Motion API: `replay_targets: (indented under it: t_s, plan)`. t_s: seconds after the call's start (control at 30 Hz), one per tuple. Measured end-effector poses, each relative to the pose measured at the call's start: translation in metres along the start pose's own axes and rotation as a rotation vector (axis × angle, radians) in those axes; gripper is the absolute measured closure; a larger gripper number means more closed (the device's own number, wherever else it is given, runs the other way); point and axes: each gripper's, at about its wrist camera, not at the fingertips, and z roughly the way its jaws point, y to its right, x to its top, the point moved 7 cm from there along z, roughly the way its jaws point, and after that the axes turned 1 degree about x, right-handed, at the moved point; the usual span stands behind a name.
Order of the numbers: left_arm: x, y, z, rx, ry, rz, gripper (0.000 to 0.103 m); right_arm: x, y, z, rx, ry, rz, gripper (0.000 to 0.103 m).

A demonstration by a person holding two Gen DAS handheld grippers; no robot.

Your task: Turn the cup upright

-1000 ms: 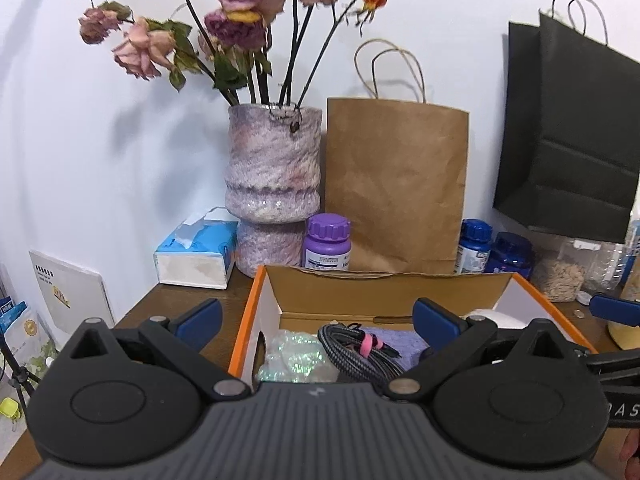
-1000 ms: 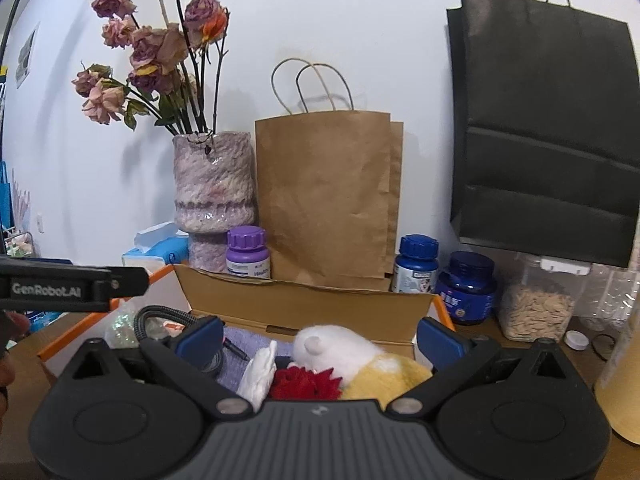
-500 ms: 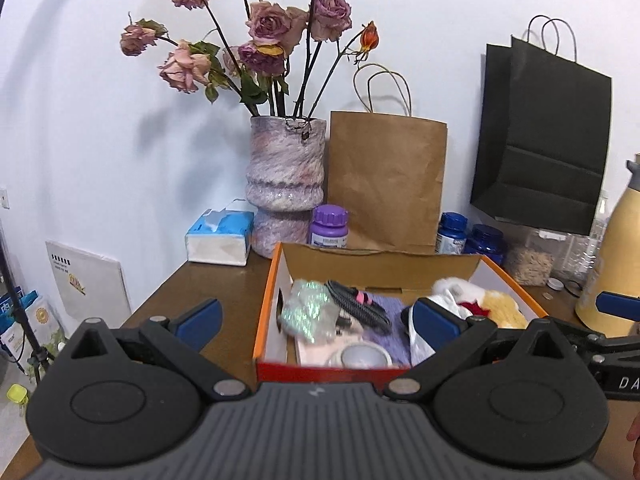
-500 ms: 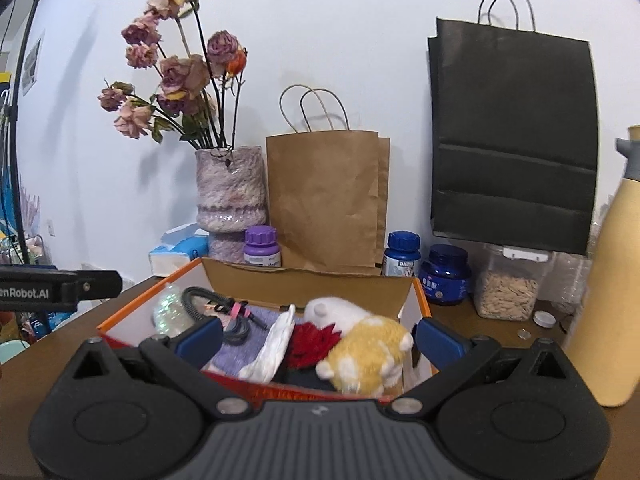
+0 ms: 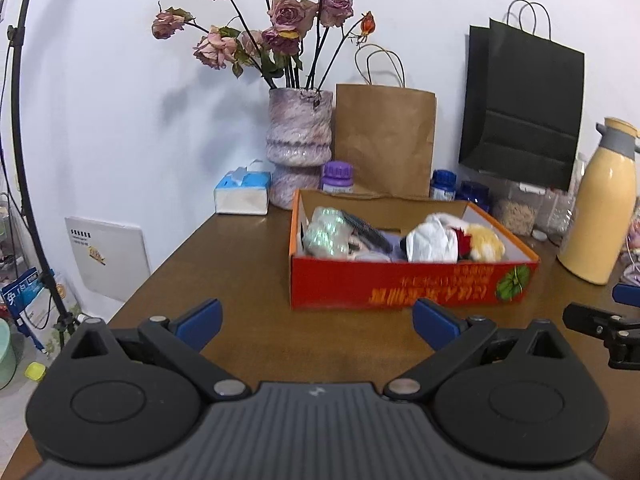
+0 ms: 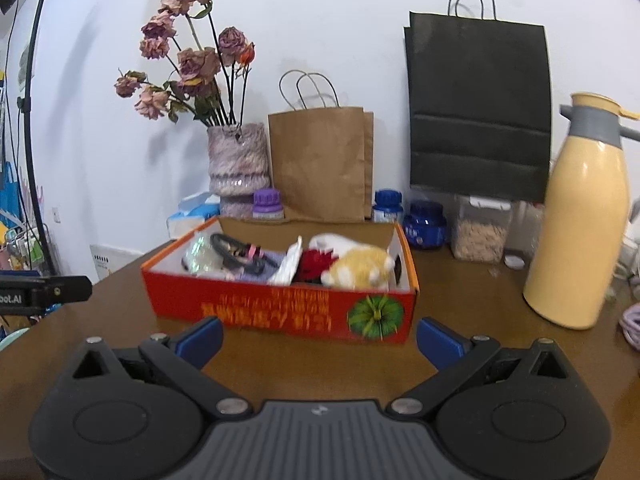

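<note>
The left gripper (image 5: 316, 318) hangs over the near part of a brown wooden table (image 5: 240, 280), its blue-padded fingers (image 5: 199, 317) spread wide with nothing between them; the right gripper (image 6: 319, 332) is likewise spread wide and empty above the same table, and part of its black frame shows at the right edge of the left view. At the left edge of the right view the other tool's black bar carries white lettering ending in "bot.AI" (image 6: 10, 299). Just beyond both sets of fingers sits an open red cardboard box (image 5: 400, 284) with an orange rim, its near wall printed with yellow characters that appear upside down and too blurred to read, beside a green pumpkin picture (image 6: 375, 317). Inside lie an iridescent crumpled wrapper (image 5: 326, 232), a coiled black cable (image 6: 236, 254) with a pink tie, white crumpled paper (image 5: 434, 238), something red, and a white-and-yellow plush toy (image 6: 358, 266). A cup cannot be made out with certainty in either view; a pale rounded shape low in the box is too blurred to identify. Farther back, against the white wall, stand a mottled purple vase (image 5: 300, 142) of dried roses (image 5: 288, 12), a blue tissue pack (image 5: 242, 192) to its left, a purple-capped bottle (image 5: 337, 176), a brown paper bag (image 5: 384, 140), two blue-capped jars (image 6: 424, 224), a clear container of grain (image 6: 480, 228), and a black paper bag (image 6: 478, 112). At the far right stands a tall yellow thermos (image 6: 580, 220) with a grey collar. Off the table's left edge leans a white board (image 5: 108, 252) with small illegible print.
</note>
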Motion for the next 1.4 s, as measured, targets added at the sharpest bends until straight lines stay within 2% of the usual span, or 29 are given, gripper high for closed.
replay_targets:
  t_s: [0.2,0.47,1.4]
  plan:
    - [-0.018,-0.001,-0.023,-0.006,-0.015,0.013,0.000,-0.024,0.001,-0.025,-0.012,-0.024,0.017,0.000]
    - [-0.028,0.004,-0.042,-0.009,-0.017,0.027,0.000,-0.036,-0.003,-0.044,-0.007,-0.027,0.022,0.000]
    - [-0.037,0.009,-0.056,-0.019,-0.014,0.040,0.000,-0.040,-0.005,-0.055,0.001,-0.020,0.024,0.000]
